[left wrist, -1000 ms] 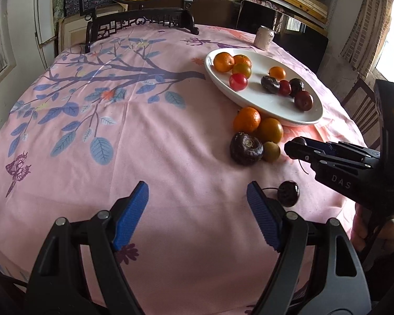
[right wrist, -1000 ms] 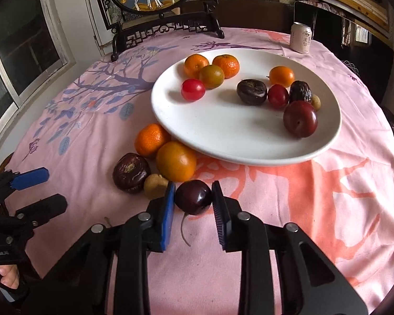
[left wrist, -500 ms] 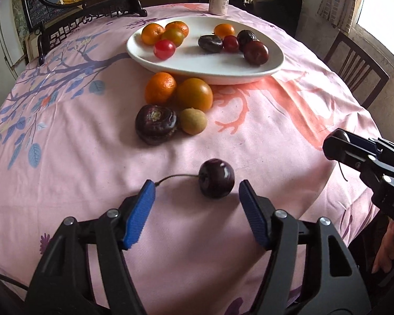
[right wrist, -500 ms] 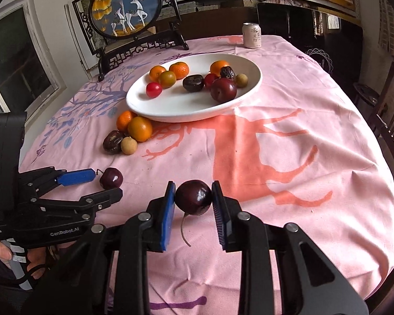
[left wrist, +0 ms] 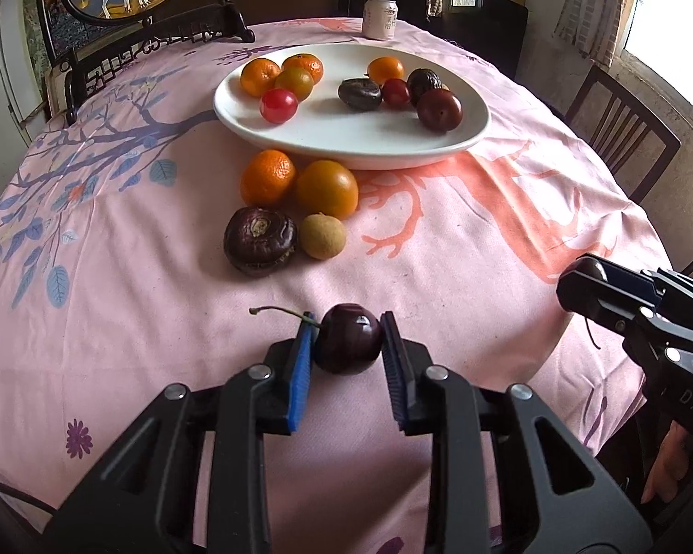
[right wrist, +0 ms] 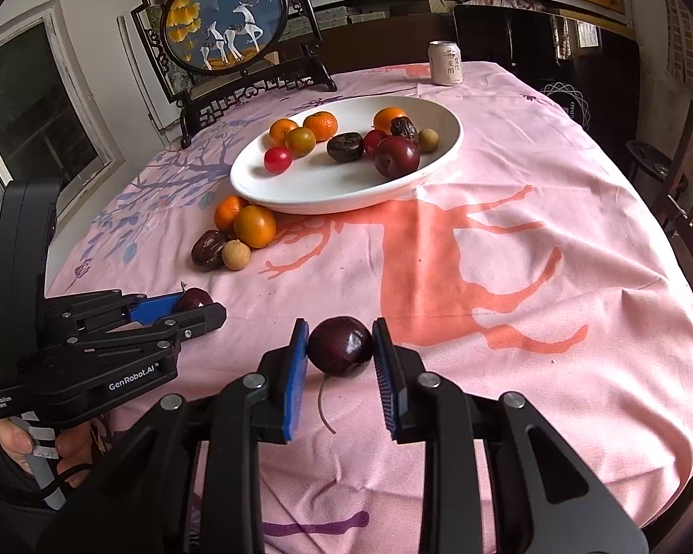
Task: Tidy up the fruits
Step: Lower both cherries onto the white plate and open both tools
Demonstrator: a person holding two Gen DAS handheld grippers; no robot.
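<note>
In the left wrist view my left gripper (left wrist: 347, 325) is closing its jaws on a dark stalked cherry (left wrist: 349, 346) lying on the pink cloth; both blue pads press on it. My right gripper (right wrist: 339, 328) is shut on a second dark cherry (right wrist: 341, 347), held just above the cloth near the front edge. Beyond them a mandarin (left wrist: 267, 177), an orange (left wrist: 326, 188), a dark wrinkled fruit (left wrist: 259, 240) and a longan (left wrist: 322, 235) lie loose in front of the white plate (left wrist: 346, 138). The plate holds several oranges, red fruits and dark plums.
A drink can (left wrist: 379, 17) stands behind the plate. At the back left of the table is a framed round deer picture (right wrist: 226, 23) on a dark stand. A wooden chair (left wrist: 619, 129) is at the right. A hand (right wrist: 27, 448) grips the left gripper's handle.
My left gripper moved up to the cherry on the cloth and closed on it. My right gripper drew back from the plate with its cherry, then held still.
</note>
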